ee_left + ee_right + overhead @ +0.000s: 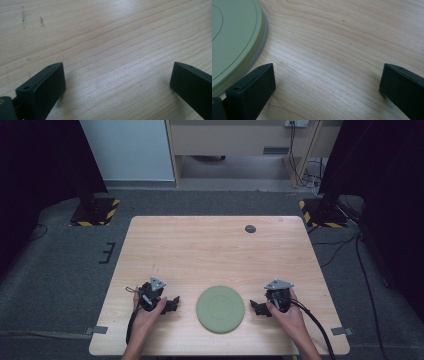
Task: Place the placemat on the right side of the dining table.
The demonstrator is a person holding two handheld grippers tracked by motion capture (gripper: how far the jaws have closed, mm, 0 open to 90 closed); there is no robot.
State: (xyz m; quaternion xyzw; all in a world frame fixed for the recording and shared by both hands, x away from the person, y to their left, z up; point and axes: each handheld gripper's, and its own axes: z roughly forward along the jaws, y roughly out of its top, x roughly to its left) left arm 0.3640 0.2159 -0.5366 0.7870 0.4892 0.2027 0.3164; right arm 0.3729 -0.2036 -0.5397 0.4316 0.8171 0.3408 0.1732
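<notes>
Now my left gripper (pixel 170 305) and right gripper (pixel 259 309) low over the wooden table (pixel 210 245), both jaws spread wide on nothing, green plate (pixel 220 309) flat between them, nearer my right jaws.

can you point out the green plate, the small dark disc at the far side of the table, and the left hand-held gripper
green plate (pixel 220 309), high view, on its flat middle
small dark disc (pixel 250 228), high view, on its centre
left hand-held gripper (pixel 173 303), high view, midway between its open fingertips
</notes>
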